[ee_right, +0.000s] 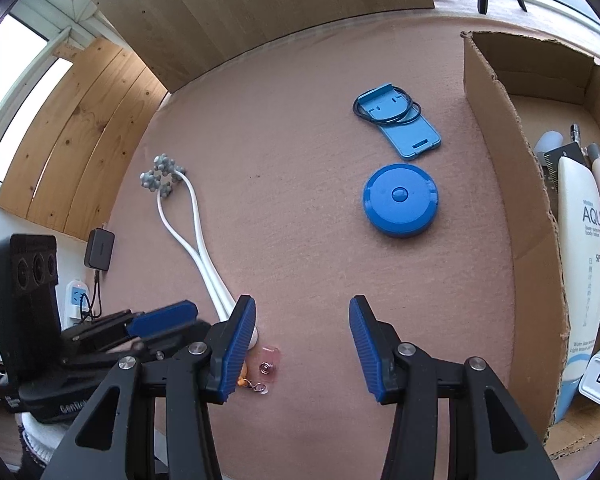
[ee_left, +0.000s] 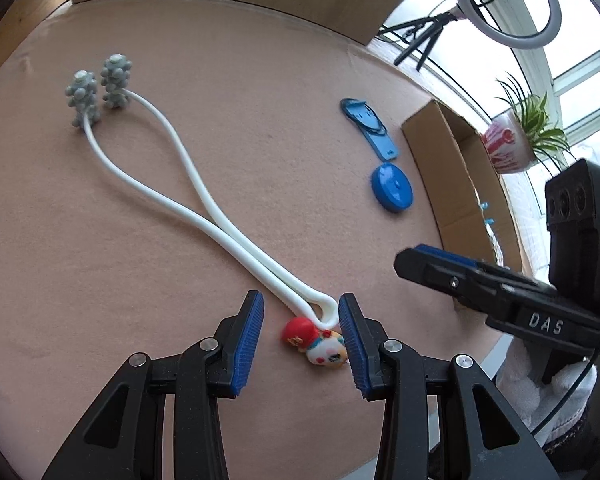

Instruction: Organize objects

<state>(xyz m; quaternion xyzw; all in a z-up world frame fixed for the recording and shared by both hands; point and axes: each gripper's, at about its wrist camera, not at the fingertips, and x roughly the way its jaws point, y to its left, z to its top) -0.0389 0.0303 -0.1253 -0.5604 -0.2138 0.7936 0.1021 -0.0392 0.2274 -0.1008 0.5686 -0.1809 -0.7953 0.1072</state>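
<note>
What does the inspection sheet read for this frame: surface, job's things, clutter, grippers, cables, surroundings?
Surface: pink felt-like table top, bare between items.
Job's things: white two-armed massager with grey knobbed heads; small figurine keychain at its loop end; round blue case; blue phone stand with a black band looped on it.
Clutter: cardboard box holding a sunscreen bottle, a white charger and other toiletries.
Grippers: left gripper open, straddling the keychain; right gripper open, over bare table.
Cables: a wall adapter with its lead, off the table.
Surroundings: wood panels, windows, ring light, potted plant.
</note>
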